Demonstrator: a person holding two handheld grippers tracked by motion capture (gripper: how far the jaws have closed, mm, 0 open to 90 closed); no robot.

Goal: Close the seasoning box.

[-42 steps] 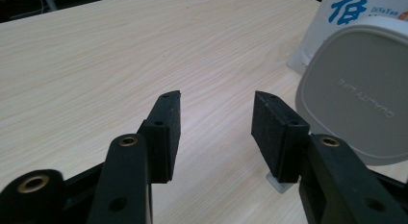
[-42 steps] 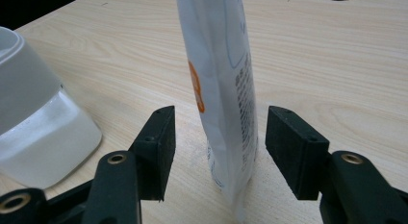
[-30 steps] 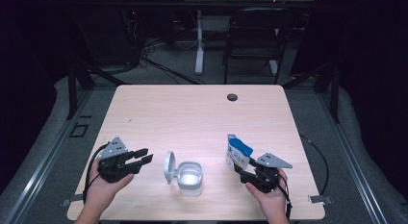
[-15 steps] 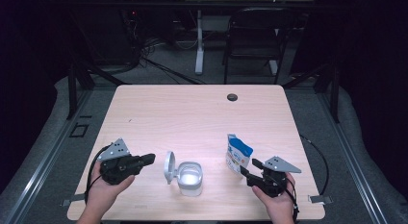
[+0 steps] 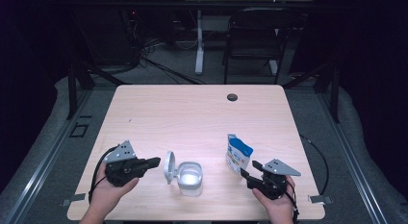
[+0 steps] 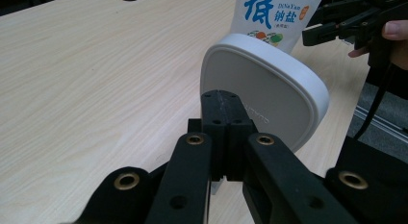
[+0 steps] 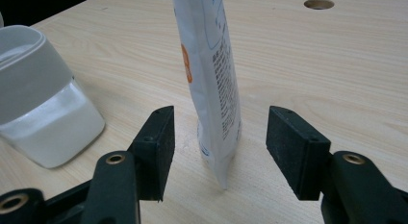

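A white box [image 5: 189,177] with its hinged lid [image 5: 169,167] flipped up stands near the table's front edge. A blue and white salt pouch [image 5: 237,153] stands upright to its right. My left gripper [image 5: 153,162] is shut with nothing in it, its tips just short of the raised lid [image 6: 263,89]. My right gripper [image 5: 250,169] is open in front of the pouch [image 7: 209,65], one jaw to each side of its lower edge, not touching it. The box body [image 7: 36,94] sits to the left in the right gripper view.
The light wood table [image 5: 192,118] has a round cable hole [image 5: 232,97] near its far edge. A chair [image 5: 255,36] and desk legs stand beyond it on the dark floor. In the left gripper view the other gripper [image 6: 356,22] and a hand show at the upper right.
My right gripper has let go of the pouch and drawn back toward the front edge, jaws open. My left gripper has shut its jaws and stayed beside the lid.
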